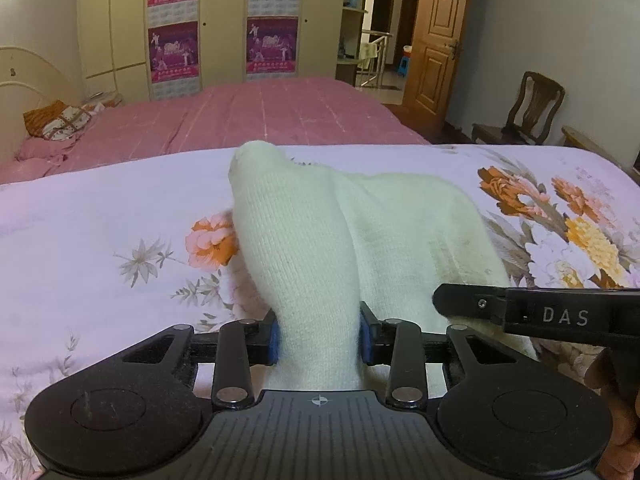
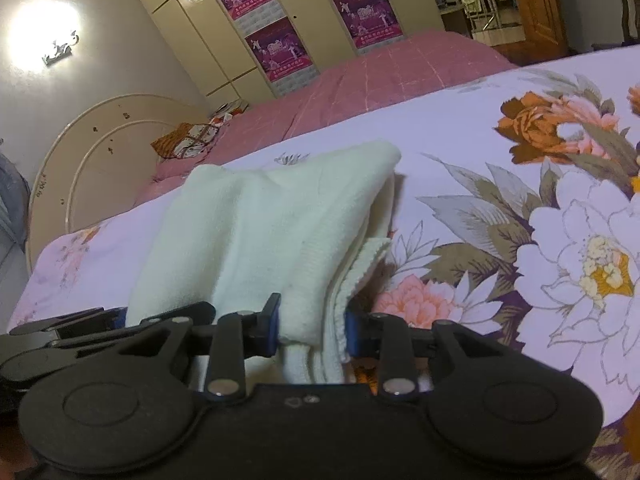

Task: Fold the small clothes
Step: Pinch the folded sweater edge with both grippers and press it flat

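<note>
Both tools gripping the near edge: left tool (image 1: 320,332) and right tool (image 2: 312,330) each clamping bunched cloth (image 1: 304,240), lifting it off the quilt (image 1: 100,220). Far end trailing on the quilt. Looks mid-fold; laying over and flattening remaining.

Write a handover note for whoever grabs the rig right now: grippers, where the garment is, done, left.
Left gripper: shut on the near edge of the cream knit garment, cloth bunched between the blue pads.
Right gripper: shut on the same garment, gripping layered edges at its right side.
The two grippers are side by side; the right one shows at the right edge of the left wrist view.
Garment: near end lifted, far part draped on the floral bedspread.
Done: both near corners pinched and raised.
Left: probably carry the held edge forward over the far part, lay it flat, release, then finish the fold.
</note>
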`<state>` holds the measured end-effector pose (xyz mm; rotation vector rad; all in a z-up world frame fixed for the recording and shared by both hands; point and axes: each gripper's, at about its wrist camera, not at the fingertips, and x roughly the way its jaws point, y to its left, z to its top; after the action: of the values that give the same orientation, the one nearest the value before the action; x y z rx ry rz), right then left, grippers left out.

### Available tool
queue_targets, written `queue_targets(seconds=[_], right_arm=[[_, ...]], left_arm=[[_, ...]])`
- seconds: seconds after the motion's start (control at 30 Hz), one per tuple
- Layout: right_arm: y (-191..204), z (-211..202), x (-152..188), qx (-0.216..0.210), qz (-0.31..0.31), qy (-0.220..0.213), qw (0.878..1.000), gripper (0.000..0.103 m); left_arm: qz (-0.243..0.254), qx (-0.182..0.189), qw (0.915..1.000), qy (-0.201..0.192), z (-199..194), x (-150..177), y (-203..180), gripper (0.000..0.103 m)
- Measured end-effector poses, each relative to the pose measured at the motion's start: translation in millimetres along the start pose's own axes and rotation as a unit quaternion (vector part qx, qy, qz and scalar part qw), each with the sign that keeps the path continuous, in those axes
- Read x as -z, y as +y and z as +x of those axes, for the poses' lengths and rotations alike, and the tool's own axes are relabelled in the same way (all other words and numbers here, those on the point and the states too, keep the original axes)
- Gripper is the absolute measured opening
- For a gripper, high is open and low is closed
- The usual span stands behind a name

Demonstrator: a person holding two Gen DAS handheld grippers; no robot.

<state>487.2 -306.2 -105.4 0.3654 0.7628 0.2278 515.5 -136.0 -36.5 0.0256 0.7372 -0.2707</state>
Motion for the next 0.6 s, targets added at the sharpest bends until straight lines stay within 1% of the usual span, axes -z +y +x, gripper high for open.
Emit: queue_targets(seconds=[0.2, 0.33, 0.5, 0.6], right_arm=[[24, -12, -1, 0.028, -0.035, -0.018, 0.999, 0.028], [41, -23, -2, 0.042, -0.052, -0.031, 0.997, 0.028], [78, -34, 0, 0.045, -0.080, -0.046, 0.995, 0.028], [107, -34, 5, 0.036, -0.092, -0.046, 0.994, 0.028]], left_arm=[[-0.007, 0.021, 0.9997, -0.014, -12, 3, 10, 0.035], [-0.001, 0.031, 0.9990, -0.031, -31, 4, 21, 0.035], [-0.003, 0.030, 0.9984, -0.048, -63, 9, 52, 0.035], [-0.011, 0.020, 0.9983, -0.053, -86, 16, 82, 0.035]])
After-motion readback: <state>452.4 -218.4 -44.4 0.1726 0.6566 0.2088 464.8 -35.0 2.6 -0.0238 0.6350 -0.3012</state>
